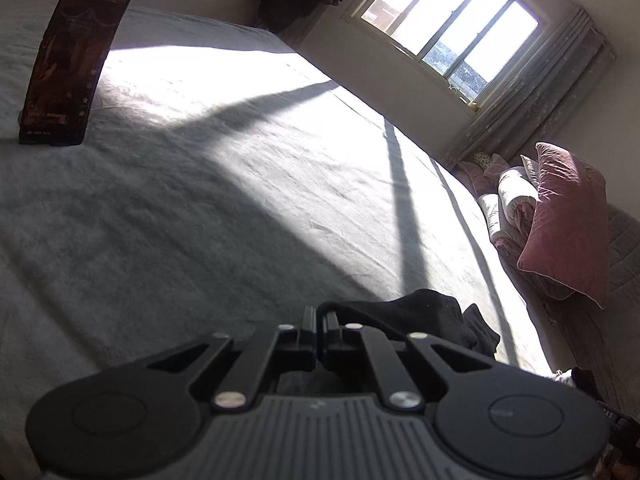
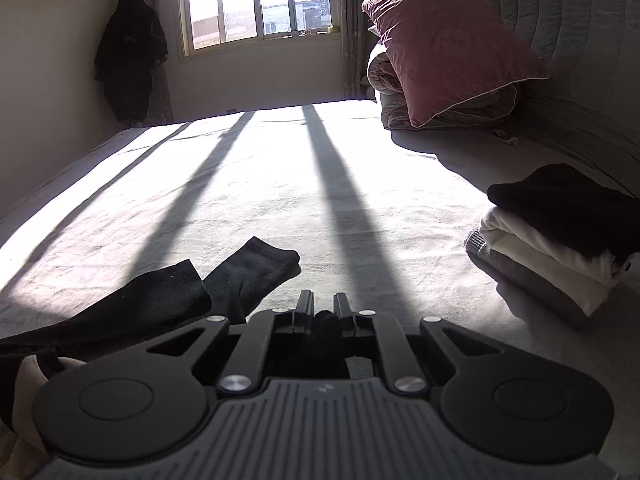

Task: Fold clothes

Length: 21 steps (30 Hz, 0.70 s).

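Right claw (image 2: 323,312) pinching black sock (image 2: 224,284); folded stack (image 2: 560,236) right.

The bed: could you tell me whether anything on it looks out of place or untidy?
Nothing looks damaged or spilled. The black garment lies loose and crooked on the bed, unlike the neat folded stack to the right. A dark phone-like slab stands propped upright on the bed, odd among laundry.
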### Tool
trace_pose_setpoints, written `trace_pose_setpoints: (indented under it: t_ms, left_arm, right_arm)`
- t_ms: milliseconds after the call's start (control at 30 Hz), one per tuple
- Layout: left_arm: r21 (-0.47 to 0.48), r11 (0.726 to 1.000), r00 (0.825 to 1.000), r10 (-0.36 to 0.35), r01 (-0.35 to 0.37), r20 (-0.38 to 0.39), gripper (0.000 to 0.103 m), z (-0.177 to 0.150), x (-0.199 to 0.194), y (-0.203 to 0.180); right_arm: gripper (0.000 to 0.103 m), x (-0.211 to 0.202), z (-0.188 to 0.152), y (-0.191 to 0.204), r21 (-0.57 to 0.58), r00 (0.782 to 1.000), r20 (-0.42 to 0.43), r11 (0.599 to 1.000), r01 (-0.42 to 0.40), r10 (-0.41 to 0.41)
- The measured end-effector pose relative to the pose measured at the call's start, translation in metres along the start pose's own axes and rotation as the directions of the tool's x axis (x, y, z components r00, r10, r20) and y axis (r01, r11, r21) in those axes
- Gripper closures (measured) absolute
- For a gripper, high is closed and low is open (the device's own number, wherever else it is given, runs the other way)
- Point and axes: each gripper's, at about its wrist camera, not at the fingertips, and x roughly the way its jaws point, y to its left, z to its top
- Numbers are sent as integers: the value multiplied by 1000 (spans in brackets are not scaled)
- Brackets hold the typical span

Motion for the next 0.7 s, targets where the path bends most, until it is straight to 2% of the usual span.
trace_pose_setpoints:
  t_ms: [233,300,333,367,433,500,567,700]
  left_arm:
    - [88,996,993,35,-26,-112,99,-6,10,1]
    - [108,994,995,27,-17,-92,87,0,4,-4]
    - [120,993,997,21,-11,-80,68,4,1,-7]
    - [132,991,997,15,-6,-70,55,8,0,-11]
    - [158,987,998,3,7,-62,53,15,0,-21]
    - [187,982,997,-10,25,-81,48,22,6,-33]
    - [230,973,994,-4,29,-107,42,26,19,-49]
    - [300,954,992,38,0,-122,41,27,49,-75]
  right_arm:
    - [92,0,-13,-15,-2,995,-93,999,-45,45]
    - [90,0,-17,-19,-2,991,-121,998,-61,60]
    - [88,0,-18,-21,-1,988,-135,998,-68,67]
    - [84,1,-20,-23,-1,986,-149,997,-76,75]
    - [78,2,-17,-17,-12,983,-149,994,-107,104]
    - [45,3,-14,-11,-25,980,-146,990,-141,136]
    - [42,5,-10,-1,-38,974,-147,983,-179,171]
    - [42,17,-8,28,-70,959,-168,968,-243,229]
